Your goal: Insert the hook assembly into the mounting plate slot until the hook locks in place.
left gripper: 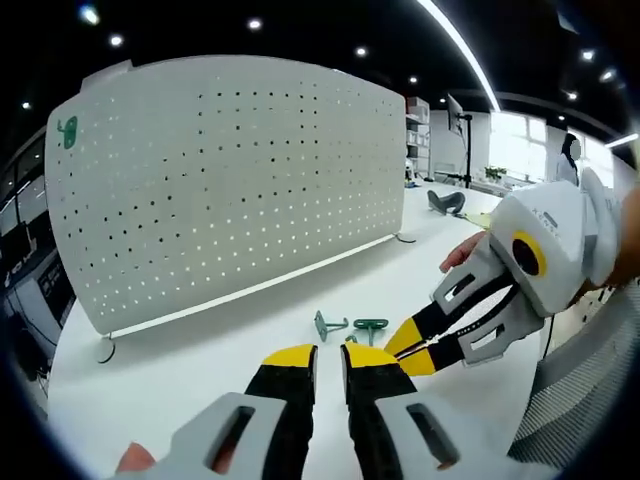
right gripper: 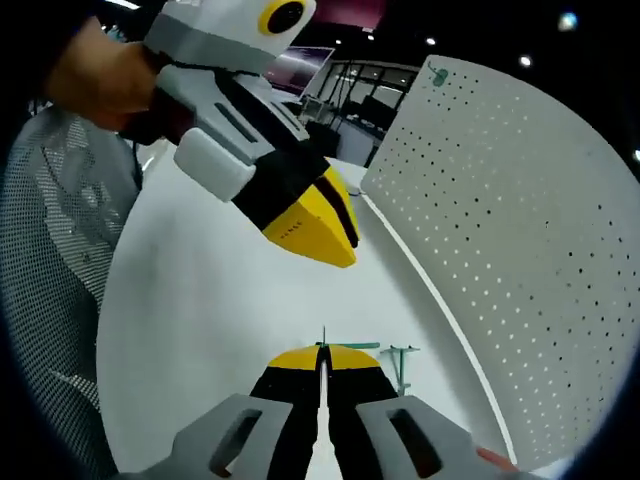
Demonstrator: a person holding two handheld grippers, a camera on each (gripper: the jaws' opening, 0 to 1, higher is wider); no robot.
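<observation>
The green hook (left gripper: 370, 326) lies on the white table (left gripper: 200, 360) before the pegboard (left gripper: 230, 180), its thin stem pinched by the closed right gripper (right gripper: 323, 358); light, stiff plastic, likely slippery; the left gripper (left gripper: 330, 352) is slightly open, empty.

I see a white bench (left gripper: 200, 360) under everything — bare and glossy. Far back in the left gripper view, shelves (left gripper: 417, 125) stand against the wall beside a bright window (left gripper: 520, 145), with a dark object (left gripper: 446, 203) lying on the bench's far end. A grey mesh chair back (right gripper: 50, 300) sits at the bench's edge.
</observation>
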